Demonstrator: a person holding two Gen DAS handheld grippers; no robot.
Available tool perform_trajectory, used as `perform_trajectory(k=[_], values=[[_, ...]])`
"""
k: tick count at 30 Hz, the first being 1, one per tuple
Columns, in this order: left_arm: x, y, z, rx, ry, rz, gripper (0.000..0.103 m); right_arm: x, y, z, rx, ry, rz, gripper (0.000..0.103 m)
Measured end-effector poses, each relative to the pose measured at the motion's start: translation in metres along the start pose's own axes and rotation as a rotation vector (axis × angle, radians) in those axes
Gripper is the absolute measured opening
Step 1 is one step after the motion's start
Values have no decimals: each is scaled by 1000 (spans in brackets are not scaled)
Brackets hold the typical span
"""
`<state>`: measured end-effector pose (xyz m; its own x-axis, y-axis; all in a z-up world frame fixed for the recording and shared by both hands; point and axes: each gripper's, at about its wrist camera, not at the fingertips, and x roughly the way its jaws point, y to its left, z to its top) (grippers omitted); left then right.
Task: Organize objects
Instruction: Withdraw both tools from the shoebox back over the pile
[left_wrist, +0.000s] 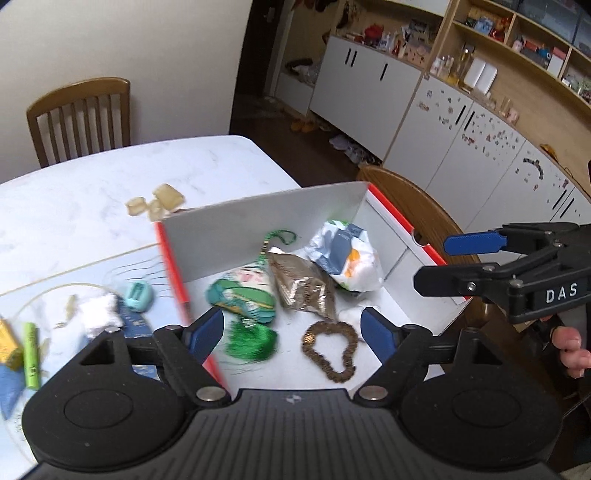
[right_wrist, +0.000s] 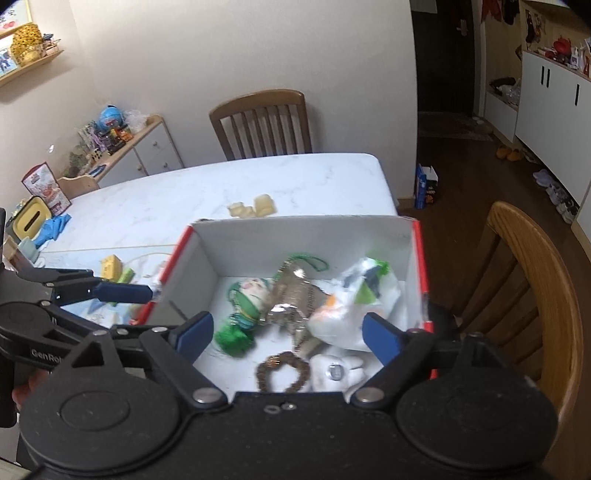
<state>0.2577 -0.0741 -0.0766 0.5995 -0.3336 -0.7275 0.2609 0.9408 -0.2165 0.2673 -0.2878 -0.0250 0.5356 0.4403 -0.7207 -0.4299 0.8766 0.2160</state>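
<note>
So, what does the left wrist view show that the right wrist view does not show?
Only the left wrist view: a teal case and a green tube on the table left of the box, with the left gripper open. Only the right wrist view: a white plush toy in the box's near corner and a yellow tissue box. Both: the box, brown bead bracelet, green tassel, and the right gripper open.

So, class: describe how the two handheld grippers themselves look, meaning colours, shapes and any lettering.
Both are matte black plastic with blue padded jaws. The left gripper has a ribbed body, two round discs and silver pivot pins. The right gripper is built the same; seen from the left wrist view, its side reads "DAS" in white. The left one's side shows "GenRo", cut off. No cables are visible.
</note>
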Motion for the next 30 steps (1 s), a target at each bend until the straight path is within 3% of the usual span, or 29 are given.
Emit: perform_trajectory(k=[11,14,23,30], values=[[-51,75,-15,-63,-39,50,87,8,77,-6,-42,-12,10,93],[-62,96,-18,-70,-58,66,102,15,98,-7,-52,1,16,93],[-79,161,-29,-93,-93,127,103,40,157,-11,-76,30,21,93],[-76,207,-34,-92,-65,187,103,65,198,-14,-98,59,19,93]])
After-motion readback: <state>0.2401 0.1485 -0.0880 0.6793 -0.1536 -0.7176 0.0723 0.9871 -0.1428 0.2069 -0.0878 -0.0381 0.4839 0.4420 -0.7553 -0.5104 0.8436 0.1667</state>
